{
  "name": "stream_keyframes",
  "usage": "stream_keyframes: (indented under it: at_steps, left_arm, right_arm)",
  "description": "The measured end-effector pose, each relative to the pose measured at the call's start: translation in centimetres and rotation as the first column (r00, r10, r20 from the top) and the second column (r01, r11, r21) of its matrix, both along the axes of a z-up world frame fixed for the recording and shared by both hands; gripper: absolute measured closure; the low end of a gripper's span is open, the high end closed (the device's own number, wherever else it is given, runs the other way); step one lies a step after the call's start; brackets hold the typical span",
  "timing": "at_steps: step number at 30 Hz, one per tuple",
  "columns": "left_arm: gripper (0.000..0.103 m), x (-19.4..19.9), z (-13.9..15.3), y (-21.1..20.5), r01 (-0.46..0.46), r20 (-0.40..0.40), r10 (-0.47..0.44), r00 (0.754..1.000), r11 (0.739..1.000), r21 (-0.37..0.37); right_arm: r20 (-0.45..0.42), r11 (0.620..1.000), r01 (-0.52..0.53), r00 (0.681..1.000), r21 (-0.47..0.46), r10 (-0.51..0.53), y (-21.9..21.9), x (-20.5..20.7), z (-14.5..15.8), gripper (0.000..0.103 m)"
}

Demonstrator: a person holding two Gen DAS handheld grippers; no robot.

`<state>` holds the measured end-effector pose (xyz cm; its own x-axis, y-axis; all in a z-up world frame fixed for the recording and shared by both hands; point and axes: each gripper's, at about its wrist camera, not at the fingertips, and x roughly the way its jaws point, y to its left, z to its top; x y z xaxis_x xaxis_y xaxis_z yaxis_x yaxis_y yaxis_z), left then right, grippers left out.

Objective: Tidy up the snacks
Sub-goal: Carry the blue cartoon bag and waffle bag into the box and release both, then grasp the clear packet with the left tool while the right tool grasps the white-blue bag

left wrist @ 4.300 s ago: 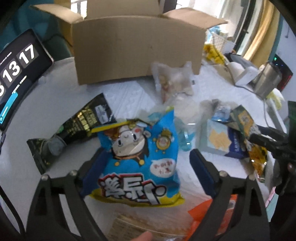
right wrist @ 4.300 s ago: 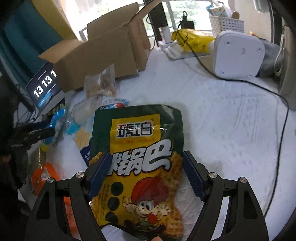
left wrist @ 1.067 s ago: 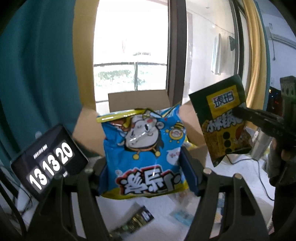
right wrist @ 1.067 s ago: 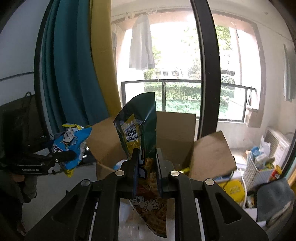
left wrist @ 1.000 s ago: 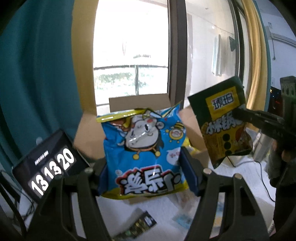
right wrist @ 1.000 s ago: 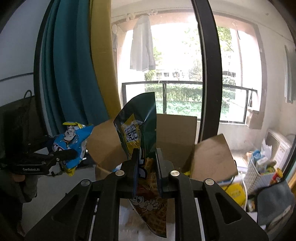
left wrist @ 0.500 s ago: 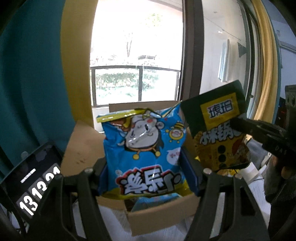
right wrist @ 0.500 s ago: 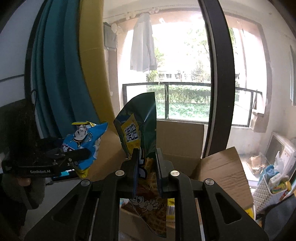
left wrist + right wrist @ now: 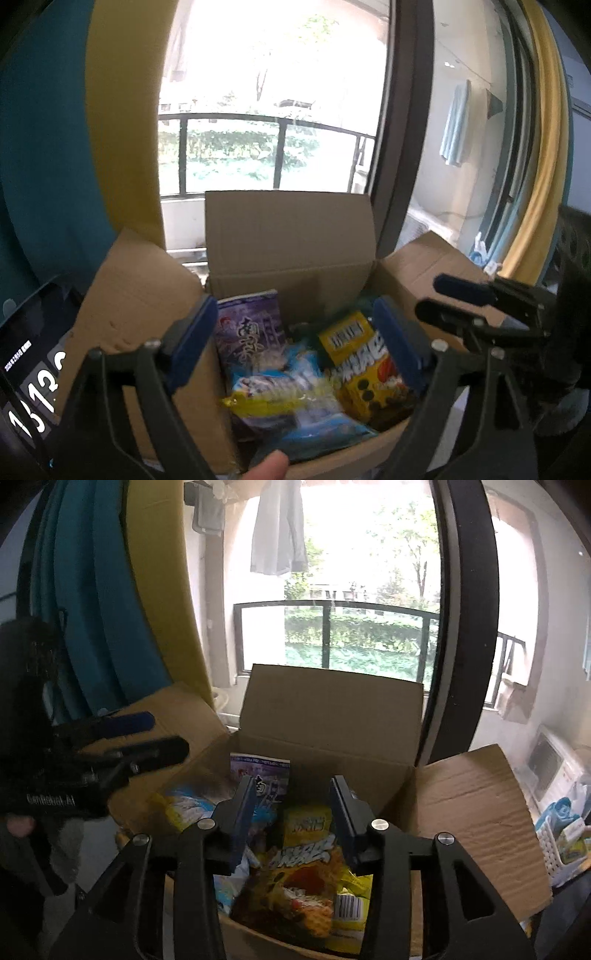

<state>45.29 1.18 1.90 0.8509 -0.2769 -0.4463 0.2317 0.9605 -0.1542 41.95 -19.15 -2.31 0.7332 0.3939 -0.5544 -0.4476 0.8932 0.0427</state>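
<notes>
An open cardboard box (image 9: 291, 243) holds several snack bags. In the left wrist view the blue cartoon bag (image 9: 295, 410) lies in the box next to the yellow-green snack bag (image 9: 365, 365) and a purple bag (image 9: 251, 332). My left gripper (image 9: 295, 343) is open and empty above the box. My right gripper (image 9: 291, 812) is open and empty above the yellow-green bag (image 9: 306, 867); the box (image 9: 332, 709) lies below it. Each gripper shows in the other's view: the right one (image 9: 454, 302), the left one (image 9: 147, 734).
A phone with a clock display (image 9: 29, 376) stands left of the box. Box flaps (image 9: 472, 812) spread out to the sides. A window with a railing (image 9: 266, 147) and curtains is behind. A white basket (image 9: 565, 834) sits at the right.
Both grippers have opened and let go of their bags. The blue bag and the yellow-green bag have dropped into the box.
</notes>
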Motion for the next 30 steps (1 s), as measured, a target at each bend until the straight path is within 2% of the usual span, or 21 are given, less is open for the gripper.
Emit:
stream_keyframes:
  at_steps: [5, 17, 30]
  left_arm:
    - [0.015, -1.0, 0.3, 0.6, -0.022, 0.006, 0.022, 1.000, 1.000, -0.008]
    - [0.015, -7.1, 2.5, -0.3, -0.007, 0.049, 0.007, 0.999, 1.000, 0.000]
    - [0.015, -13.6, 2.0, -1.2, 0.018, 0.042, -0.018, 0.999, 1.000, 0.020]
  right_arm:
    - [-0.004, 1.000, 0.017, 1.000, -0.009, -0.017, -0.7, -0.9, 0.2, 0.059]
    - [0.015, 1.000, 0.018, 1.000, 0.000, -0.018, -1.7, -5.1, 1.9, 0.059]
    - [0.009, 1.000, 0.030, 1.000, 0.004, -0.030, -2.7, -11.4, 3.0, 0.059]
